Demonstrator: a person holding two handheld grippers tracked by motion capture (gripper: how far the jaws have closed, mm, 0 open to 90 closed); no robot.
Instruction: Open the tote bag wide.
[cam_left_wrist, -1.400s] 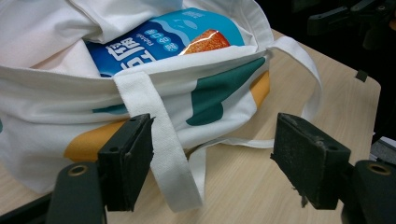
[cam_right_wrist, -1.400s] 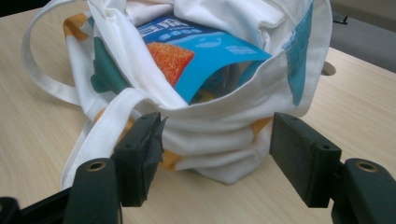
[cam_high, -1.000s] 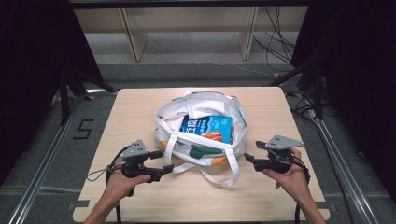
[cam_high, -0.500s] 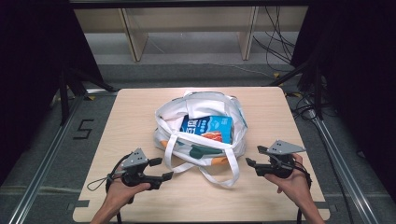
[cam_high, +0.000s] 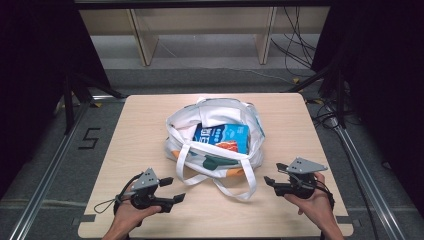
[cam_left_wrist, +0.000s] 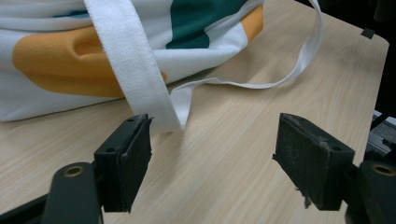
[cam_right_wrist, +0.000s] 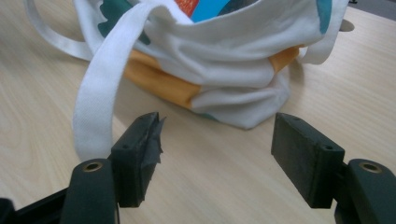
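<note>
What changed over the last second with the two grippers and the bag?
The left hand-held gripper drew back from the white canvas tote bag toward the near table edge, jaws open and empty. The right hand-held gripper also eased back slightly, open. Nothing was grasped or released. The bag, its blue packet and its white strap stayed put on the light wooden table.

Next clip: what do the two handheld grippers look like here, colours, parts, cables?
Both are black. The left gripper and right gripper each carry a grey three-cornered plate on top. A black cable loops from the left one. Their jaws are flat rectangular black blocks with worn pads. No sleeves are visible.
</note>
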